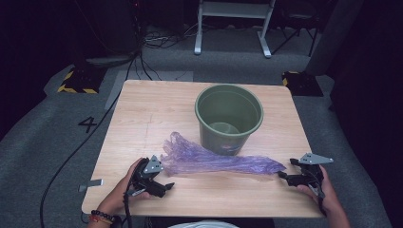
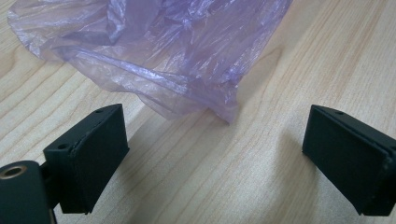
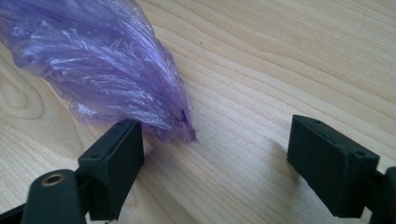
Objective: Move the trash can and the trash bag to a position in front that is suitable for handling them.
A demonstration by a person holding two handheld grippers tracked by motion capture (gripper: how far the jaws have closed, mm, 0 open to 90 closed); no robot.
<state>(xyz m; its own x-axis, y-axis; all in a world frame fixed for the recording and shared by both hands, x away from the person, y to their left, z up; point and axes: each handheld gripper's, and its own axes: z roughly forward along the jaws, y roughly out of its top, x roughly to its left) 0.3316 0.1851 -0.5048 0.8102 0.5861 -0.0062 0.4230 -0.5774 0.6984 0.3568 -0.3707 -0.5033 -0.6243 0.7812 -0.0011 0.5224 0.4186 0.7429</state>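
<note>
Bright, evenly lit table [image 1: 142, 118], dark surroundings, soft shadows.

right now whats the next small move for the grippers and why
Probably ease both grippers forward onto the bag and close. The left gripper and right gripper both stand open on the table, each just short of an end of the bag, which lies loose in front of the bin.

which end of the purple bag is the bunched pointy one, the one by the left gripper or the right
The end by the right gripper: there the purple bag is gathered to a narrow tip. By the left gripper it spreads loose and wide.
</note>
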